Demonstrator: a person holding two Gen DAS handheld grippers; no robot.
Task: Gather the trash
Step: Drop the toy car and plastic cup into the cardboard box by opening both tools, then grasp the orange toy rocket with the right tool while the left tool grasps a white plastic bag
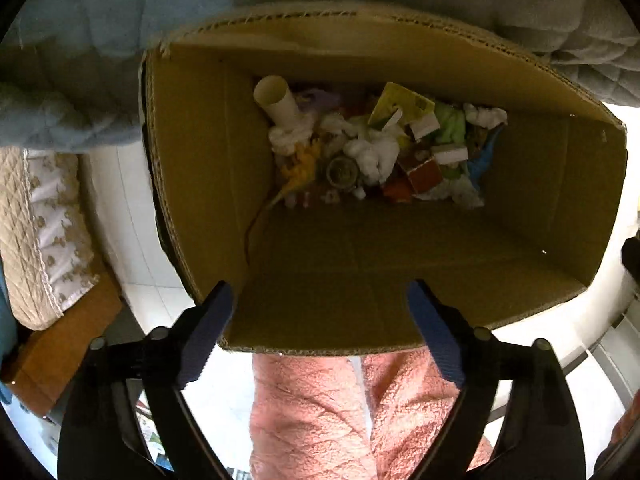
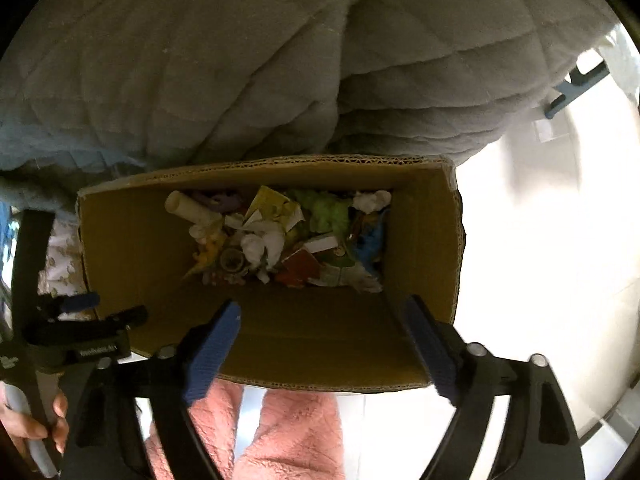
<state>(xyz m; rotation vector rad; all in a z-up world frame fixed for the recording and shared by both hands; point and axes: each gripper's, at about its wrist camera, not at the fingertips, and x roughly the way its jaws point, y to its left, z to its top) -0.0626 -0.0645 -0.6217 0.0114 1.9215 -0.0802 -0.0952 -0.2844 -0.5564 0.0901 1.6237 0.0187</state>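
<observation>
Both grippers hang over an open cardboard box (image 1: 400, 264), looking straight down into it. The left gripper (image 1: 320, 304) has its fingers spread wide with nothing between them, and the right gripper (image 2: 320, 324) is spread the same way and also carries nothing. In the right wrist view the left gripper (image 2: 80, 308) shows off to the left, beside the box's near-left corner.

The trash (image 1: 376, 148) lies at the bottom of the box, ahead of and below both sets of fingertips. It is a loose heap: a white cardboard tube (image 1: 276, 98) at the far left of the pile, crumpled white tissue (image 1: 372, 156), a yellow wrapper (image 1: 400, 106), a green scrap (image 1: 452, 122), a red carton piece (image 1: 426, 176), something blue (image 1: 482, 160) against the right wall, and a round lid-like item (image 1: 342, 172) near the middle. A grey quilted blanket (image 2: 280, 72) rises beyond the far rim, and the person's pink fleece trousers (image 1: 320, 408) show below the near rim.

Judging by the filled bottom and the two unloaded grippers, a good share of the collecting looks done, and the last piece seems already dropped in. Whether more trash waits outside the box cannot be told: the white floor (image 2: 540, 240) to the right looks bare, but little else of the room is in view. What is left would be to find any remaining bits and bring them here.
</observation>
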